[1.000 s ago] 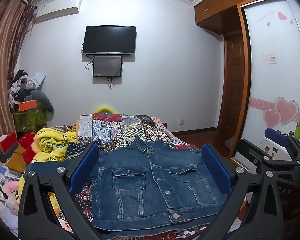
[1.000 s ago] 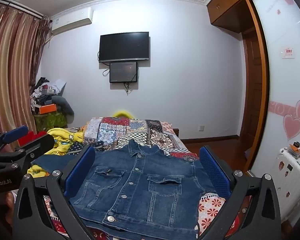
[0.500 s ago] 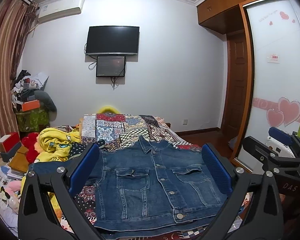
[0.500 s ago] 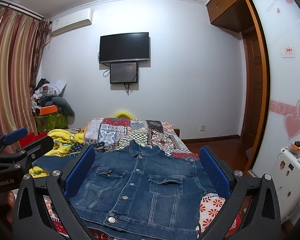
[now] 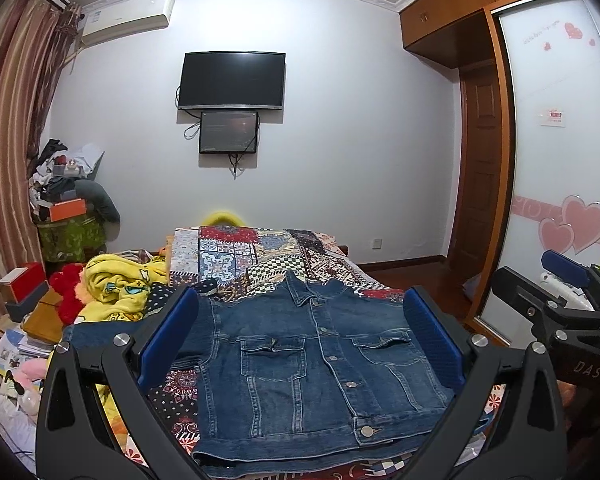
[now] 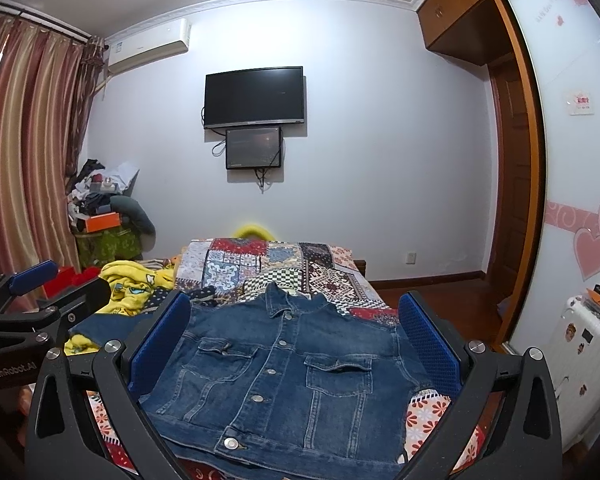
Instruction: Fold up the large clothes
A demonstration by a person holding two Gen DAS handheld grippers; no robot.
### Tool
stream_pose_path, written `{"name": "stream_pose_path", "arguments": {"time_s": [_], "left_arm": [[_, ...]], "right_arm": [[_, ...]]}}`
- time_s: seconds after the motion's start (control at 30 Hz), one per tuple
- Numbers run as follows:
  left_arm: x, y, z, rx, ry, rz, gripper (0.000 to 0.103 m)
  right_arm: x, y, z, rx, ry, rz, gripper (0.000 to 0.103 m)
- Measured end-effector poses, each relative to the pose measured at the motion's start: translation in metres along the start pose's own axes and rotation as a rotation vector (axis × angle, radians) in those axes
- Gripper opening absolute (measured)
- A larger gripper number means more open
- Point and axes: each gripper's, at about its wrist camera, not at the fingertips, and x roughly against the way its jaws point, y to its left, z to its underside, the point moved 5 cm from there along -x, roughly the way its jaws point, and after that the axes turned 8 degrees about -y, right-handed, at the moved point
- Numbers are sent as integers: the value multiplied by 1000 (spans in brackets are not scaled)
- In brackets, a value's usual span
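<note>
A blue denim jacket lies front up and buttoned on the patchwork bedspread, collar toward the far wall. One sleeve reaches out to the left. My left gripper hovers open above the jacket, its blue pads wide apart with nothing between them. In the right wrist view the same jacket fills the foreground, and my right gripper is likewise open and empty above it. Each view also catches the other one at its edge: the right gripper and the left gripper.
A yellow printed blanket and red plush lie on the bed's left side, with boxes and books beside them. A cluttered stand is by the curtain. A white suitcase and a sliding wardrobe door are on the right.
Both wrist views have drifted a little, so the room sits slightly further right in frame. The jacket lies as before and both grippers stay open.
</note>
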Motion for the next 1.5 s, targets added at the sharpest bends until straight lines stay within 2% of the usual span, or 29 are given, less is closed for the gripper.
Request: {"name": "stream_pose_path", "arguments": {"time_s": [1.0,1.5], "left_arm": [[1,-3,-1,3,1,0,103],[-11,11,2,23,16,3,103]], "right_arm": [[0,0,-1,-3,-1,-1,103],[-12,2,2,6,20,1,103]]}}
